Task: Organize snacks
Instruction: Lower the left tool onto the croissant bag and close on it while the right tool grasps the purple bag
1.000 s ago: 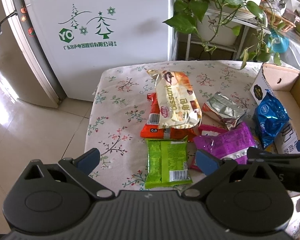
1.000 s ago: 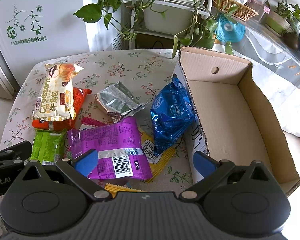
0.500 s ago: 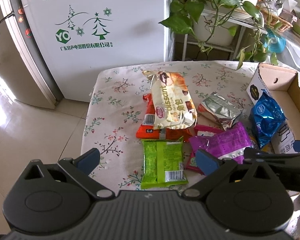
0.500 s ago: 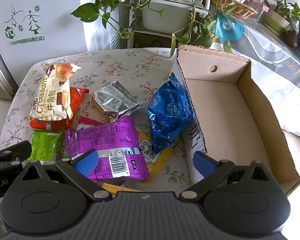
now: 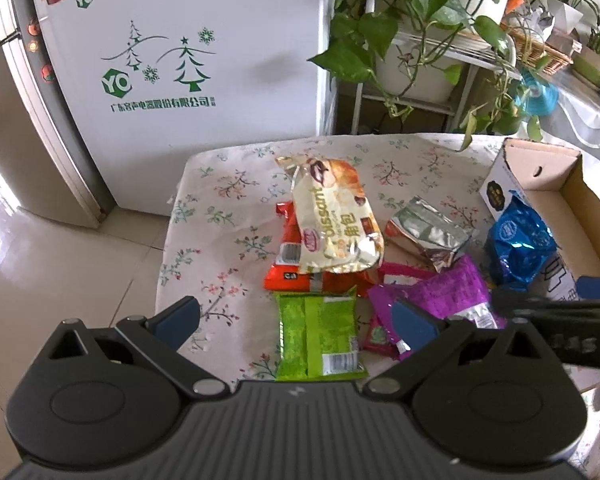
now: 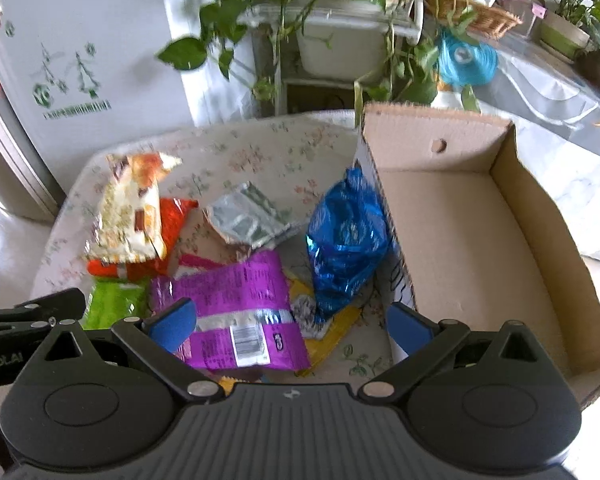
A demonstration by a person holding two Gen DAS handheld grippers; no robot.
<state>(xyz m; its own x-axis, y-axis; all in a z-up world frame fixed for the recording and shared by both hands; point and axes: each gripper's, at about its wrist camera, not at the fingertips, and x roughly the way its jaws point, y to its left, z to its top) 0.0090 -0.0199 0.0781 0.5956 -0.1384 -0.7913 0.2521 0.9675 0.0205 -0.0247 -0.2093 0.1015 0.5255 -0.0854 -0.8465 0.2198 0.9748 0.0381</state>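
Several snack packs lie on the floral table (image 5: 220, 216): a cream croissant bag (image 5: 332, 220) over an orange pack (image 5: 296, 276), a green pack (image 5: 318, 340), a purple bag (image 6: 236, 304), a silver pouch (image 5: 430, 236) and a blue bag (image 6: 346, 240) leaning on the open cardboard box (image 6: 460, 232). A yellow pack (image 6: 332, 332) lies under the purple and blue bags. My left gripper (image 5: 296, 320) is open above the green pack. My right gripper (image 6: 292, 324) is open above the purple bag.
A white fridge (image 5: 180, 52) stands behind the table. A plant stand with trailing leaves (image 5: 412, 40) is at the back right. Tiled floor (image 5: 40, 264) lies to the left of the table. The table's left edge is near the green pack.
Both grippers have drawn back and up a little, so the table looks smaller. The right wrist view is blurred from motion. No snack has moved.
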